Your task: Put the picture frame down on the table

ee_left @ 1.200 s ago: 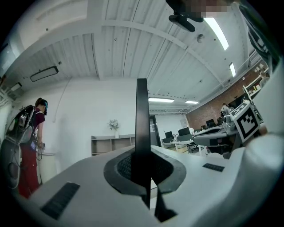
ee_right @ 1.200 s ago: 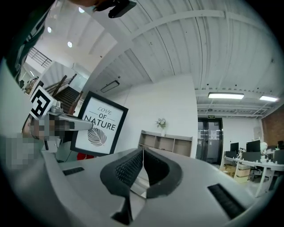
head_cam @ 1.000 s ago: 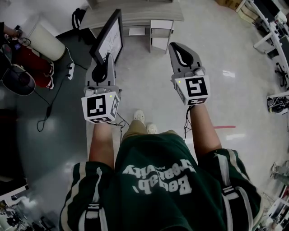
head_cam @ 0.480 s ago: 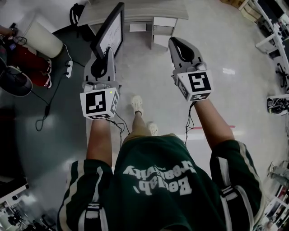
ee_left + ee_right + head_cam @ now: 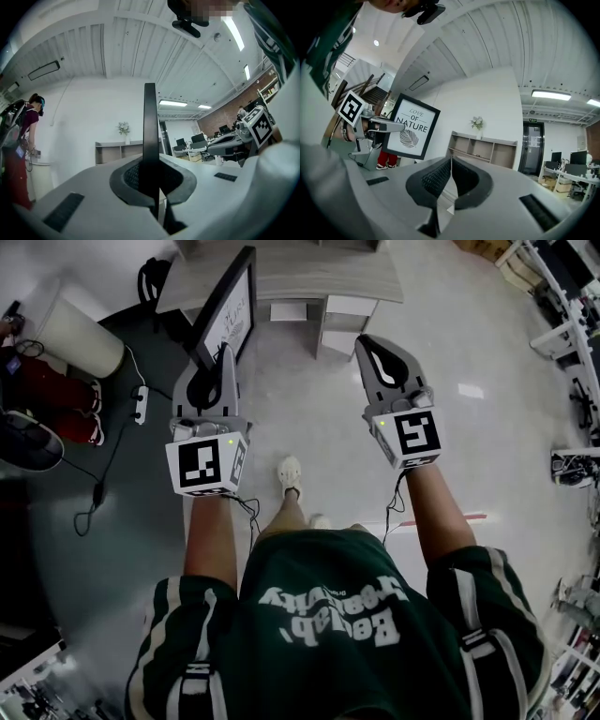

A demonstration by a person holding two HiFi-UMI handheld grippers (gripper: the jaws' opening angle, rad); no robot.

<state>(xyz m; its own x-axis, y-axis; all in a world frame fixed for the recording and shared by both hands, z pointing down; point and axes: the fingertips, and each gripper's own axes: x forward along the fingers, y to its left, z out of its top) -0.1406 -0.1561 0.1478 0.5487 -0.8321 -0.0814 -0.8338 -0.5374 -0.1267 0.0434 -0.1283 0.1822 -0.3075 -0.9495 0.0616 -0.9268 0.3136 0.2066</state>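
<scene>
Ahead, at twelve o'clock, is the grey wooden table (image 5: 309,277). At eleven o'clock my left tongs (image 5: 223,357) pinch the picture frame (image 5: 230,310) by one edge, holding it upright in the air. It has a black border and a white print reading "Love of Nature" over a leaf. My right tongs (image 5: 371,341), at one o'clock, are closed on nothing.

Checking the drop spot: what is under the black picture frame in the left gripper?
The black picture frame, clamped in the left gripper, hangs over floor; the grey wooden table lies just ahead. The frame itself covers part of the table's near edge.
</scene>
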